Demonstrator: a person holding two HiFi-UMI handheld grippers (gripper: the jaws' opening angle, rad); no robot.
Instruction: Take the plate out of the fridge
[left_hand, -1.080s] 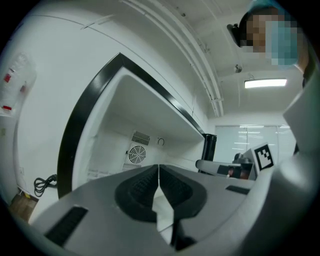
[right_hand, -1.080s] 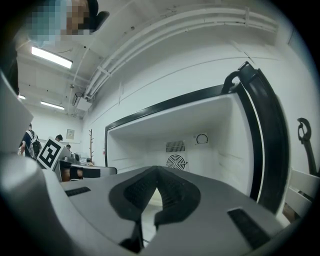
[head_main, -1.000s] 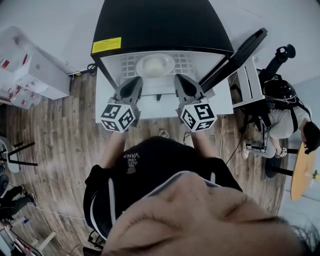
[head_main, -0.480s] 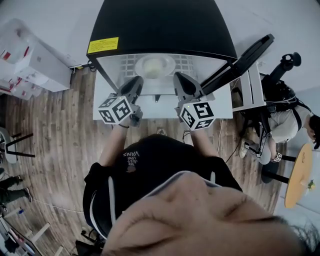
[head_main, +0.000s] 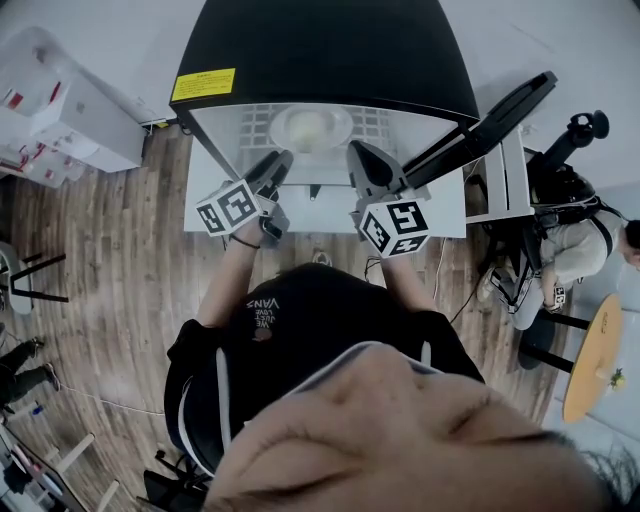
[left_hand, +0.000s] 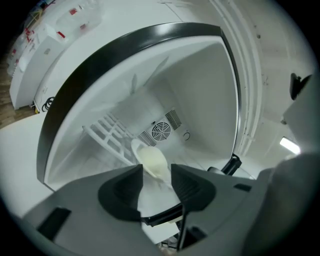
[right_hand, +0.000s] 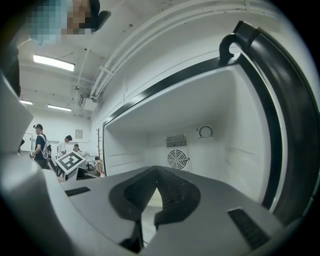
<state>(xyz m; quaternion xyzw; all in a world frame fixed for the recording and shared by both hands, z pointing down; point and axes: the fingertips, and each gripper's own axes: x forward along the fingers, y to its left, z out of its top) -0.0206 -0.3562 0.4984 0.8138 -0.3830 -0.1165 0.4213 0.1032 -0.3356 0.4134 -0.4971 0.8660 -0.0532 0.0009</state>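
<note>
A small black fridge (head_main: 320, 50) stands with its door open, and a pale round plate (head_main: 311, 128) lies on its white floor near the back. My left gripper (head_main: 277, 163) points into the opening just left of the plate. Its jaws have just been opening and now stand open; in the left gripper view the plate (left_hand: 150, 155) shows beyond the gap of the left gripper (left_hand: 156, 169), with no pad touching it. My right gripper (head_main: 358, 158) is held at the opening's right side. In the right gripper view the right gripper (right_hand: 157, 172) is shut and empty.
The black fridge door (head_main: 490, 110) swings out to the right. Inside are a white wire shelf (left_hand: 107, 132) and a round fan grille (left_hand: 161, 132) on the back wall. White cabinets (head_main: 70, 120) stand at left. A seated person (head_main: 590, 240) and a round wooden table (head_main: 590, 370) are at right.
My left gripper has rolled, so its marker cube now tilts to the left, and it has sunk a little in front of the fridge. The right gripper has kept still.
</note>
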